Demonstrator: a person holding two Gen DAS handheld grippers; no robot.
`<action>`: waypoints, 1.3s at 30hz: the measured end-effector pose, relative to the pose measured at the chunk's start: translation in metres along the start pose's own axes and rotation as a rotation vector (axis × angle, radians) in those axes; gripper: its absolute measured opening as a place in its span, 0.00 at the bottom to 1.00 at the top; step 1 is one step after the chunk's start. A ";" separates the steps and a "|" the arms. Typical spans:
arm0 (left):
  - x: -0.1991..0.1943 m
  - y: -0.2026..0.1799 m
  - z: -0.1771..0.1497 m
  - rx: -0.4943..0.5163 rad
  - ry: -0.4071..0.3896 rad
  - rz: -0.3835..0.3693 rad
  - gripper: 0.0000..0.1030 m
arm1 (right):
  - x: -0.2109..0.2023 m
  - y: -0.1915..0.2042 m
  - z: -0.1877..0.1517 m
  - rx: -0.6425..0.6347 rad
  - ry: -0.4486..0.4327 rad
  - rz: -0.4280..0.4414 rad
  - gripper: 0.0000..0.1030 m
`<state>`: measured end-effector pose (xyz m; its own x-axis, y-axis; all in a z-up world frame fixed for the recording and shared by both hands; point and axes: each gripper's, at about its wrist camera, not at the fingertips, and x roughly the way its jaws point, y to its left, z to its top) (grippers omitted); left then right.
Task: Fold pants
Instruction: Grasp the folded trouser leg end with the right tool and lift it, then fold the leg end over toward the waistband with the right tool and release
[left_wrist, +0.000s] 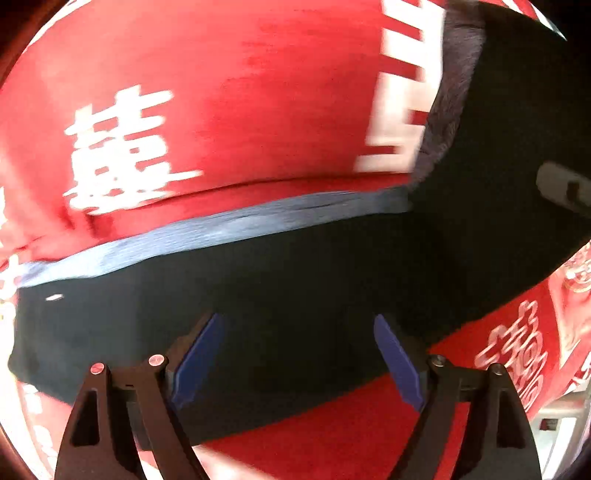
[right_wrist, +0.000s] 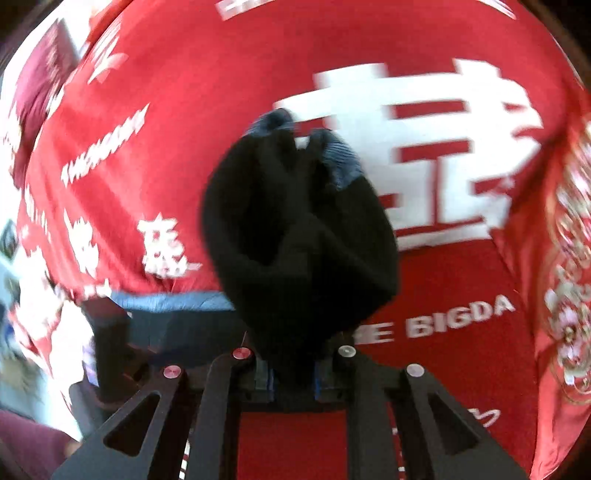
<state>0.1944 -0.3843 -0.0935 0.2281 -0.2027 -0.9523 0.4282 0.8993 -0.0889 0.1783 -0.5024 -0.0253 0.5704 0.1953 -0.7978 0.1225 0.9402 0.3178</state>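
A red cloth (left_wrist: 258, 92) printed with large white Chinese characters covers the whole surface under us, and in the right wrist view the white letters "BIGDA" (right_wrist: 460, 317) sit on it near our right tongs; both views are blurred by motion

The pants (left_wrist: 295, 288) are black with a blue-grey ribbed waistband (left_wrist: 221, 229). In the left wrist view they lie spread across the cloth, the waistband along their far edge and a fold of dark fabric rising toward the upper right corner of the view. A small grey tab (left_wrist: 561, 184) shows on that fabric at the right

Our left gripper (left_wrist: 299, 354) hangs just over the black fabric with its jaws spread wide and nothing between the blue pads (left_wrist: 199, 354)

Our right gripper (right_wrist: 291, 373) has its jaws drawn close together, pinching a bunch of the pants (right_wrist: 299, 236), which stands up in front of the camera as a dark lump with blue-grey ribbing (right_wrist: 343, 162) at its top. To the left, low down, a strip of waistband (right_wrist: 173, 301) lies on the cloth
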 end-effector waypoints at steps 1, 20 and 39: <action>0.000 0.027 0.003 -0.015 0.011 0.017 0.83 | 0.009 0.018 -0.003 -0.034 0.015 -0.004 0.19; 0.009 0.169 -0.039 -0.147 0.112 -0.142 0.83 | 0.088 0.115 -0.081 0.092 0.294 0.191 0.56; 0.057 0.085 -0.011 -0.081 0.214 -0.187 0.47 | 0.131 -0.001 -0.116 0.888 0.236 0.485 0.41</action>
<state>0.2341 -0.3150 -0.1586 -0.0416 -0.2893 -0.9563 0.3724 0.8837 -0.2835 0.1590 -0.4458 -0.1895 0.5565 0.6371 -0.5333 0.5312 0.2206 0.8180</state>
